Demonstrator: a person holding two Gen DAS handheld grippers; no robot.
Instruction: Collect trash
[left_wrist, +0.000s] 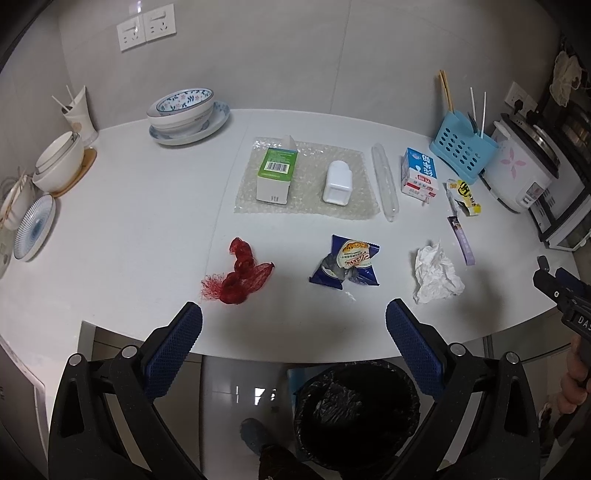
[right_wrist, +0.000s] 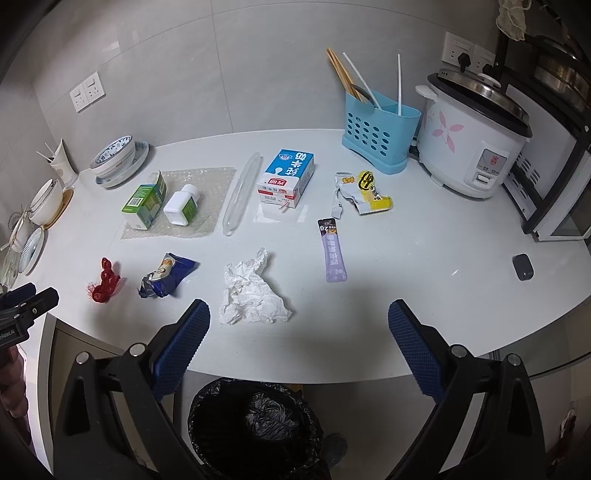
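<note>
Bin, black-lined (right_wrist: 255, 424): on the floor under the counter's front edge, directly below both tools; liner crumpled inward, mouth open.

Left gripper (left_wrist: 293, 325): jaws spread wide, blue pads bare, nothing held; poised above the counter's near edge.

Right gripper (right_wrist: 299, 321): likewise wide apart and empty, hanging over the same edge, further right.

White counter (right_wrist: 424, 295), trash, front row:
- Red mesh net (left_wrist: 236, 275), bunched. Risk: loose threads may snag a textured pad and fail to drop into the bin.
- Blue snack wrapper (left_wrist: 345, 264), open, crumpled. Risk: slick foil may slip from a pinch at its edge.
- Crumpled tissue (right_wrist: 251, 291), just ahead of the right tool. Risk: light and soft; a shallow pinch may tear off a corner or let it fall short of the bin.

Trash, further back:
- Purple sachet (right_wrist: 332, 251), flat. Risk: lies flush with the surface; pads may skate over it.
- Yellow torn wrapper (right_wrist: 364, 192), near the milk carton (right_wrist: 286, 175). Carton carries a straw; if liquid remains, squeezing or tipping could spill.
- Clear plastic tube (right_wrist: 240, 192), beside the bubble wrap (left_wrist: 306, 177) bearing a green box (left_wrist: 275, 173) and white bottle (left_wrist: 337, 182). Lifting the sheet first would topple both.

Non-trash, to avoid: stacked bowls (left_wrist: 184, 112), blue utensil holder (right_wrist: 378, 133), rice cooker (right_wrist: 469, 144).
</note>
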